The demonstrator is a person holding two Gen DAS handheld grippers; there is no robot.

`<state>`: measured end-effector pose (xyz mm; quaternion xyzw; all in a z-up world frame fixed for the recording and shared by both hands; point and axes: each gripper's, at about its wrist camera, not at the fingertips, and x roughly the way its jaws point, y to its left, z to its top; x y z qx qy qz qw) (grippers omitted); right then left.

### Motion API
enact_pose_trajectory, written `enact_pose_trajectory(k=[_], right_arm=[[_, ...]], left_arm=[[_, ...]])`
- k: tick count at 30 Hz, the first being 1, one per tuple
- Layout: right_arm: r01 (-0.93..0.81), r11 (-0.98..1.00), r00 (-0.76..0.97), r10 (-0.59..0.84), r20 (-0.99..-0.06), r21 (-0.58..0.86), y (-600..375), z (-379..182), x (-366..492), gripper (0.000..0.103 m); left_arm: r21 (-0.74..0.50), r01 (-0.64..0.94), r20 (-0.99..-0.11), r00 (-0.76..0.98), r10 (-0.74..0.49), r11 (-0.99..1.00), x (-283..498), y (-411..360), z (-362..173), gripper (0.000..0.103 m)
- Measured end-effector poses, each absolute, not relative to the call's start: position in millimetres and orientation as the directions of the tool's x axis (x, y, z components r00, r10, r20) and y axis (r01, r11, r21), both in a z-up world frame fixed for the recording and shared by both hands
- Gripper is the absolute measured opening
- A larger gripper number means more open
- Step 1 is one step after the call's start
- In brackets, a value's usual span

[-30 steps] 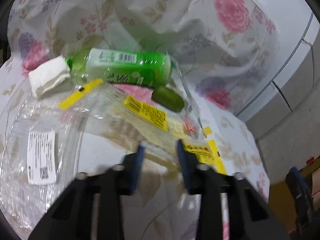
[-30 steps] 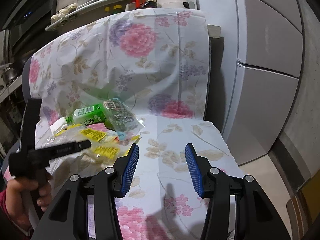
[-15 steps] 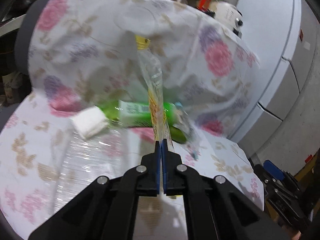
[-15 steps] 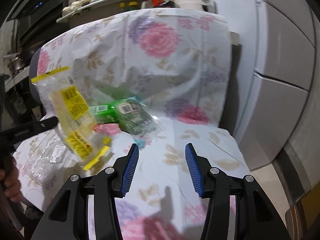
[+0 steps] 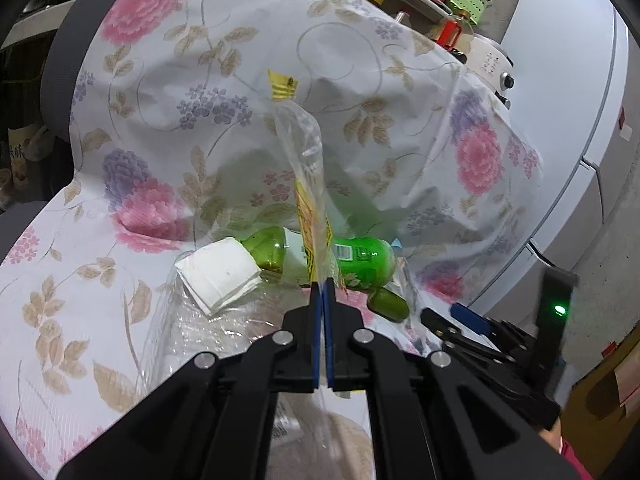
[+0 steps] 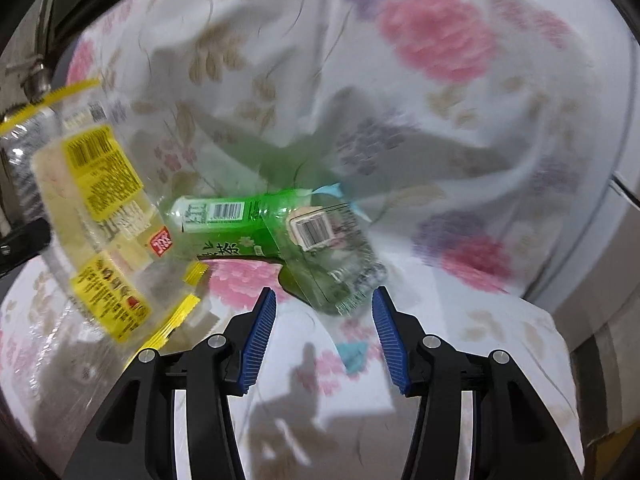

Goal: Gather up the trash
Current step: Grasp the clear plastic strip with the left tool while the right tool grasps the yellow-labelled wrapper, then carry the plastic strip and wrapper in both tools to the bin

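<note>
The left gripper [image 5: 321,286] is pinching a clear plastic wrapper [image 5: 308,184] with yellow labels, its blue pads pressed together on the film. The wrapper is hanging clear of the flowered cloth [image 5: 160,80] that is draped over the chair, standing edge-on above the green bottle [image 5: 360,256] in the left wrist view.

The green bottle is lying on its side on the cloth. A folded white tissue [image 5: 220,276] is touching the bottle's neck end, and crinkled clear film [image 5: 208,328] is spreading on the near side of the bottle. A clear wrapper with a barcode sticker [image 6: 324,248] is lying across the bottle's far end, though blur is making its edges hard to read.

The right gripper [image 6: 324,318] is hovering just short of the bottle, its jaws standing apart with nothing between them.
</note>
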<state>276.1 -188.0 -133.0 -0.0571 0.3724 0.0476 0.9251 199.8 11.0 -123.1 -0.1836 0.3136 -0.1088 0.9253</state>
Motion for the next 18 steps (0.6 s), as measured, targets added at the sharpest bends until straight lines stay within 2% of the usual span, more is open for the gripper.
enact_pose_trajectory(k=[6,8,10,11,12,14,18], right_arm=[[-0.14,0.98,0.689,-0.005,-0.725,-0.14,-175.2,-148.7,306.7,0.052],[-0.127,0.976,0.696,-0.04,-0.717,-0.178,-171.8,-150.9,310.6,0.046],[-0.123,0.974,0.707,-0.049,-0.705,-0.191,-170.3,-149.0,307.8,0.017],[-0.115,0.974,0.725,-0.053,-0.686,-0.197,-170.5,-144.6,302.5,0.013],[-0.106,0.973,0.749,-0.057,-0.66,-0.205,-171.6,-138.0,295.0,0.005],[-0.097,0.978,0.785,-0.038,-0.619,-0.184,-177.0,-122.7,278.6,0.001],[-0.077,0.992,0.836,0.01,-0.549,-0.1,-194.6,-85.7,242.7,0.0]], left_arm=[[-0.423,0.086,-0.539,0.777,-0.327,0.902,212.1,19.4,-129.9,0.0],[-0.43,0.087,-0.539,0.774,-0.333,0.899,212.9,20.3,-131.7,0.0],[-0.434,0.09,-0.538,0.772,-0.339,0.896,211.7,20.8,-132.0,0.0],[-0.434,0.095,-0.536,0.772,-0.342,0.896,209.4,20.5,-130.8,0.0],[-0.436,0.101,-0.532,0.773,-0.346,0.894,207.2,20.4,-129.5,0.0],[-0.447,0.121,-0.519,0.772,-0.367,0.886,200.3,18.6,-124.5,0.0],[-0.461,0.197,-0.468,0.774,-0.426,0.865,176.3,8.0,-105.2,0.0]])
